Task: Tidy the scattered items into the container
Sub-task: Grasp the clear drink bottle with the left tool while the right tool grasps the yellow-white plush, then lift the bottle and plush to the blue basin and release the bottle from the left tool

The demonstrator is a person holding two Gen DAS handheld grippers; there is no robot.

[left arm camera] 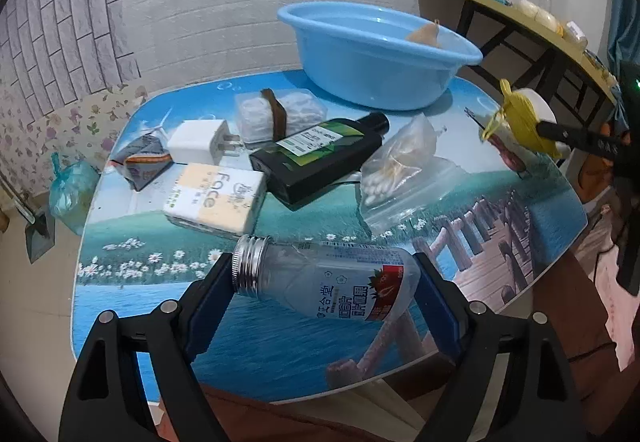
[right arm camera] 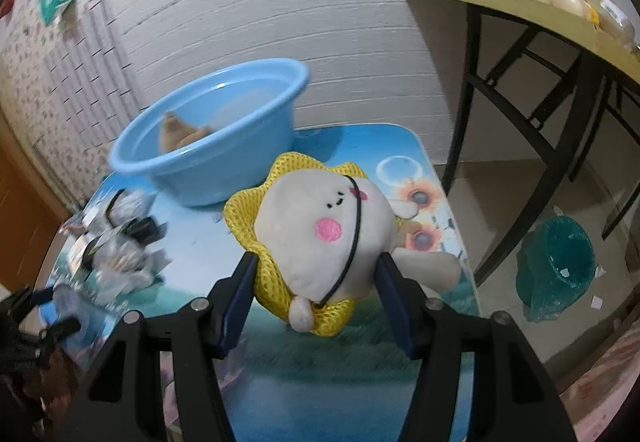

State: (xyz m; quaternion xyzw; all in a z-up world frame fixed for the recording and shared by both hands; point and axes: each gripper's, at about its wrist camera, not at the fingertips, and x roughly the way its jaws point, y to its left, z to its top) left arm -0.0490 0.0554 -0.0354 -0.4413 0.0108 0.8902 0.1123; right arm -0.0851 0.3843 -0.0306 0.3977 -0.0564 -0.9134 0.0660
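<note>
A clear plastic bottle (left arm camera: 332,282) with a silver screw cap lies sideways on the picture-printed table (left arm camera: 280,354). My left gripper (left arm camera: 324,270) spans it lengthwise, one pad against the cap and the other against the base. My right gripper (right arm camera: 318,262) is shut on a white plush toy (right arm camera: 320,226) in yellow mesh; the plush toy (left arm camera: 520,118) hangs above the table's right edge. The blue basin (left arm camera: 372,58) stands at the back with a tan item (left arm camera: 426,32) inside. A black bottle (left arm camera: 320,158), tissue pack (left arm camera: 216,198), white charger (left arm camera: 200,142) and swab bag (left arm camera: 396,170) lie loose.
A clear box with a brown band (left arm camera: 276,114) and a small carton (left arm camera: 140,162) lie at the table's left back. A yellow-topped side table (right arm camera: 520,10) stands to the right, with a teal bin (right arm camera: 556,266) on the floor. A blue bag (left arm camera: 72,194) sits on the floor at left.
</note>
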